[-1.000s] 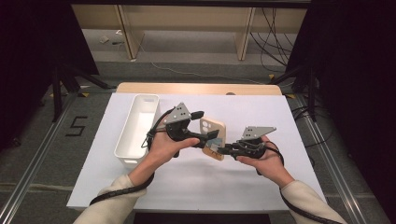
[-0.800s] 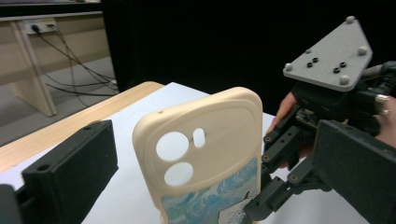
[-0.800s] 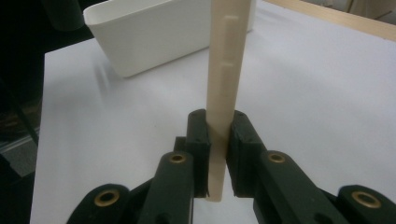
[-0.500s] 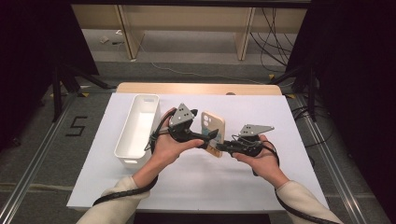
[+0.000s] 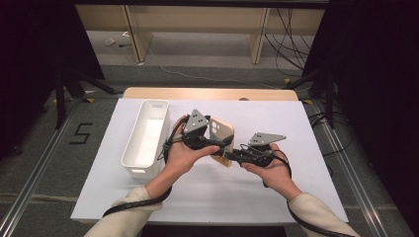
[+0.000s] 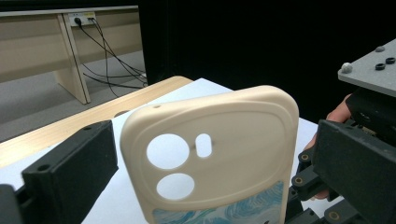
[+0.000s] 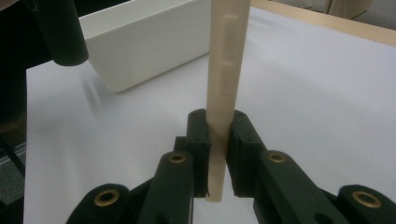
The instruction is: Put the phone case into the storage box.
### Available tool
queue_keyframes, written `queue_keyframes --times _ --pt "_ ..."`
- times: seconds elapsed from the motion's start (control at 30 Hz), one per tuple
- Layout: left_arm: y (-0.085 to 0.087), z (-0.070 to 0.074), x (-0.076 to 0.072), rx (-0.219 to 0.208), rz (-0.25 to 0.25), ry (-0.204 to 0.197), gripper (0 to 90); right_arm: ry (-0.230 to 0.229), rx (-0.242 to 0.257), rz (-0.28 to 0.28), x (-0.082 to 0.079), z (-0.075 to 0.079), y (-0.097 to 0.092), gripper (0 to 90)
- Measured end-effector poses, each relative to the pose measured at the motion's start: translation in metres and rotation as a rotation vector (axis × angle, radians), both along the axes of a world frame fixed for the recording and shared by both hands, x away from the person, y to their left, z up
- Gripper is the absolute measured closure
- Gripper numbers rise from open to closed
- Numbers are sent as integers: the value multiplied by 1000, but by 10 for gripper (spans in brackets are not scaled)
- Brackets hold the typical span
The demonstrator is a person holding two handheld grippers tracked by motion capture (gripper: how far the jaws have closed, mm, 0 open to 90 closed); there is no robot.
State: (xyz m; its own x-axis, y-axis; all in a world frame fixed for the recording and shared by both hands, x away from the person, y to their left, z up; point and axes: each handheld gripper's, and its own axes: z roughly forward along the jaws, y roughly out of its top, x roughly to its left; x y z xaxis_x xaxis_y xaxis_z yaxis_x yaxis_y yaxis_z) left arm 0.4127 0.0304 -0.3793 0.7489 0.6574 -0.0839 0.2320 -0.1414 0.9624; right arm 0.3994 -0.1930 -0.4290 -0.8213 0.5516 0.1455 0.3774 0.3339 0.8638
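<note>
A person works over a white-covered desk (image 5: 306, 148) with tongs in each hand. The right tongs (image 7: 218, 140) pinch the lower edge of a cream phone case (image 5: 222, 139), holding it upright above the desk's middle. The left tongs (image 5: 217, 143) have just been opening and now stand spread on either side of the case, not pressing it. This looks like a handover to the right hand; next, probably carrying the case to the white bin (image 5: 146, 138) at the left
</note>
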Motion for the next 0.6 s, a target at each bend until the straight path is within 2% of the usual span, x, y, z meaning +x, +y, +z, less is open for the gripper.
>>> queue_keyframes --times 0.6 --pt "-7 -3 2 -1 31 4 18 -7 1 -2 -1 -1 4 809"
